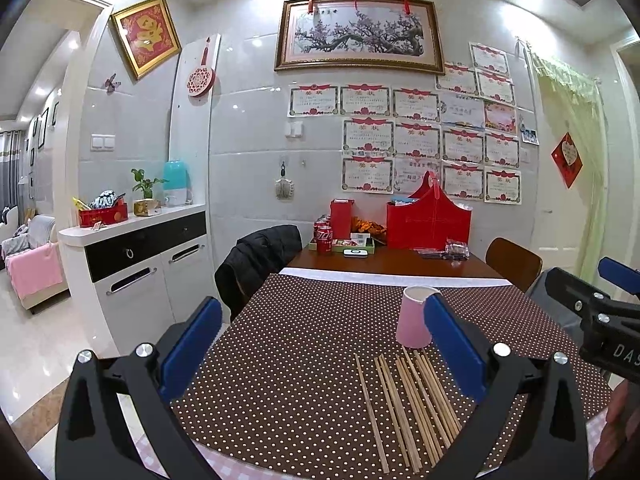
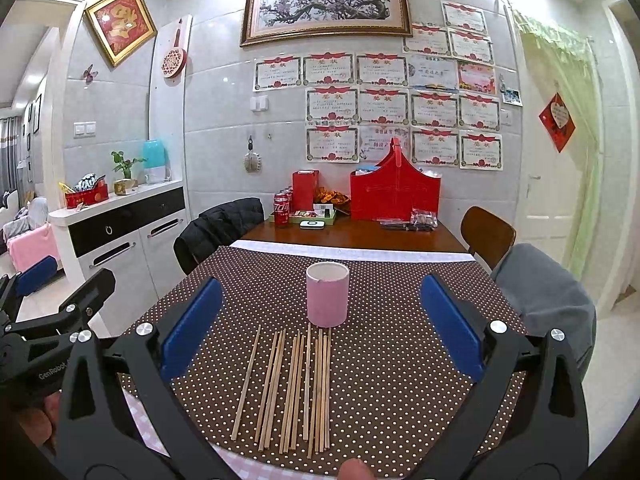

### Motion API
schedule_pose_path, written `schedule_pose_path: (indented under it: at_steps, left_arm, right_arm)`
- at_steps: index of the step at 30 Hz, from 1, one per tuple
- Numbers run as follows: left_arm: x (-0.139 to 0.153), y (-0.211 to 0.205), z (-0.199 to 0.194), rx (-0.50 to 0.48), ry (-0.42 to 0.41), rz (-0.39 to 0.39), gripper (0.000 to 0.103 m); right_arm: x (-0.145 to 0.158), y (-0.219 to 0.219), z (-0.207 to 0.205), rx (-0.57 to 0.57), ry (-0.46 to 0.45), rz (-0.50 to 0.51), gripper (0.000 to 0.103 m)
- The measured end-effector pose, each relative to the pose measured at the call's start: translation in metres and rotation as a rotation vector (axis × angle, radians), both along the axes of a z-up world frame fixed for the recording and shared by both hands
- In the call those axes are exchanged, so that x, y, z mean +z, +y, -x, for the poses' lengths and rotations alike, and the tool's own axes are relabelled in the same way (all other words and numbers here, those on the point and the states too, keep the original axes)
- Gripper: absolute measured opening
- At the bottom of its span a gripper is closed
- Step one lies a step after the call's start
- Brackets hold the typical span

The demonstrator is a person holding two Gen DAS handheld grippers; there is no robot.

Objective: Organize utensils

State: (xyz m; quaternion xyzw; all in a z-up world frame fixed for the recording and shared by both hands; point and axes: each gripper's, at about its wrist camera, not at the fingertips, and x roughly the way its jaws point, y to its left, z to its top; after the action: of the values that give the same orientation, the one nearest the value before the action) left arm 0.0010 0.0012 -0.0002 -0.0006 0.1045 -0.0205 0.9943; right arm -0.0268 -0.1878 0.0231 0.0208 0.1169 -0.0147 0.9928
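So the wooden chopsticks (image 2: 288, 392) are lying in a loose row on the polka-dot table (image 2: 400, 360), pink cup (image 2: 327, 295) sitting at their 12 o'clock, probably waiting to collect them. Right gripper (image 2: 320, 328) and left gripper (image 1: 320, 344) are both hovering, jaws spread, holding nothing.

Grey tiled wall (image 2: 224, 120) carries a framed blossom painting (image 2: 326, 2) at upper centre; white sideboard (image 2: 120, 236) at left; glossy floor (image 1: 36, 344).
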Motion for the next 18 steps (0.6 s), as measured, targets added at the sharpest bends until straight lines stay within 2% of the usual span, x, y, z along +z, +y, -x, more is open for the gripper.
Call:
schedule_pose_path:
  at_steps: [18]
  left_arm:
    - [0.0000,-0.0017,-0.0003,-0.004,0.001,-0.009,0.099]
  right_arm:
    - [0.0036,0.0011,-0.0007,0.009,-0.003,0.003,0.097]
